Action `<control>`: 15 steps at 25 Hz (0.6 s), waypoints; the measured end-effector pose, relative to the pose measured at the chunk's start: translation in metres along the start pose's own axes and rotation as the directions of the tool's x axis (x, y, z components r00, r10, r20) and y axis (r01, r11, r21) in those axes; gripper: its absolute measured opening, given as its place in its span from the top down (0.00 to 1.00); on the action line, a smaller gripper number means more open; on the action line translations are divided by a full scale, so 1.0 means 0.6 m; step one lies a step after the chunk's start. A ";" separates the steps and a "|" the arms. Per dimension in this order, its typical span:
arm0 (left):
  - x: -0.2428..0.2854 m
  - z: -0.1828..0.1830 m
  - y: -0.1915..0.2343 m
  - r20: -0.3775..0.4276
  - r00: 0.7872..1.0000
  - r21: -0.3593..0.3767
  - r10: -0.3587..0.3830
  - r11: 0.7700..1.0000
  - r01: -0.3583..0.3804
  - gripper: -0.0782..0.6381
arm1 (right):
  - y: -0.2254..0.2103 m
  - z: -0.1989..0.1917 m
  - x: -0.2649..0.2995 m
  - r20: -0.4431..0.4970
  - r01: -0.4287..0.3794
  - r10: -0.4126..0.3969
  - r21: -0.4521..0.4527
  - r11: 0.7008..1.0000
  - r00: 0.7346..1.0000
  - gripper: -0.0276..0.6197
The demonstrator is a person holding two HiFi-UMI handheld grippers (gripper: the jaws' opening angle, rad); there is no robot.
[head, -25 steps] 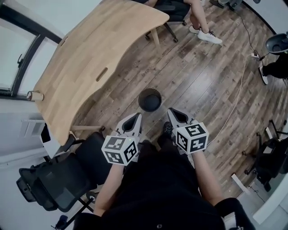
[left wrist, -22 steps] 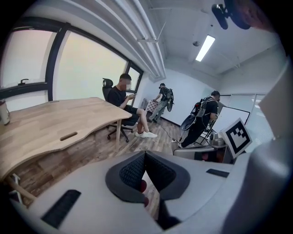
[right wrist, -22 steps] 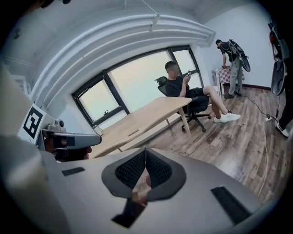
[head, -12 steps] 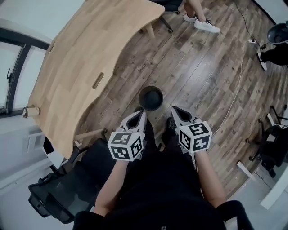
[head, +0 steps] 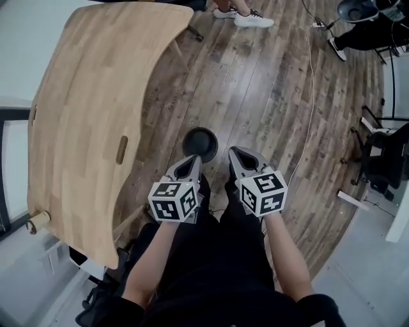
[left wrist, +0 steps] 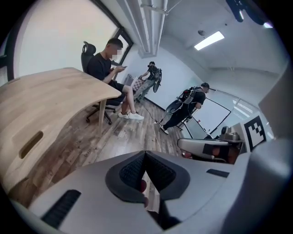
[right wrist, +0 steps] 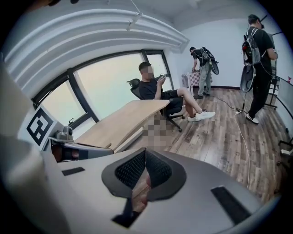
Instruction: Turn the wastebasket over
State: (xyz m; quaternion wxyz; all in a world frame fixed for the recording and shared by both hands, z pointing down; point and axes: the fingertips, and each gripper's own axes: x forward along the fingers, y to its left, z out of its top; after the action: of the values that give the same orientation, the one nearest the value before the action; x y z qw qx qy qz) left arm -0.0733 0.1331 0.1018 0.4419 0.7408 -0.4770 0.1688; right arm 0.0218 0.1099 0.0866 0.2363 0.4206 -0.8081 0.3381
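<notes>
Two grippers, both with jaws pressed fully together and nothing between them: the left gripper (left wrist: 145, 154) and the right gripper (right wrist: 145, 151) each show their dark ribbed pads meeting in a single seam

Seen from the head view, the left gripper (head: 192, 160) and right gripper (head: 234, 152) point forward and down, side by side, each carrying a cube with square markers at its back, above the wearer's dark trousers

The wastebasket (head: 199, 144), small, dark and round, stands on the wooden floor (head: 268, 83) with its circular top facing the camera. It sits just ahead of the two grippers: the left gripper's tip overlaps the basket's near edge, the right gripper's tip lies just beside its right side. Whether either tip touches it cannot be told

Left of the wastebasket, close by, runs the curved edge of a light wooden table (head: 96, 96), leaving only a narrow strip of floor on that side. Beyond the wastebasket and to its right the boards are bare and wide. A thin pale cable (head: 310, 96) crosses the floor well to the right of the wastebasket, and dark chair frames (head: 383, 159) stand farther right still. Well beyond the wastebasket, at the table's far end, are a seated person's white shoes (head: 249, 18)
</notes>
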 end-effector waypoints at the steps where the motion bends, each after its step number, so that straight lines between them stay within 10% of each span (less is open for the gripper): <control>1: 0.010 -0.004 0.011 -0.021 1.000 -0.009 -0.013 1.000 0.013 0.87 | 0.000 -0.002 0.009 -0.004 0.015 -0.015 0.001 1.000 1.000 0.91; 15: 0.177 -0.083 0.143 -0.134 0.989 0.061 0.053 0.997 -0.046 0.87 | -0.094 -0.130 0.168 -0.144 0.059 -0.050 0.056 0.997 0.988 0.91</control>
State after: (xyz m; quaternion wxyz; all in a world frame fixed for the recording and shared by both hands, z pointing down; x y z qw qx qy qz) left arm -0.0863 0.1013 0.2430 0.4476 0.7279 -0.4589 0.2434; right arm 0.0229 0.0924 0.2246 0.2900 0.4241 -0.7669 0.3846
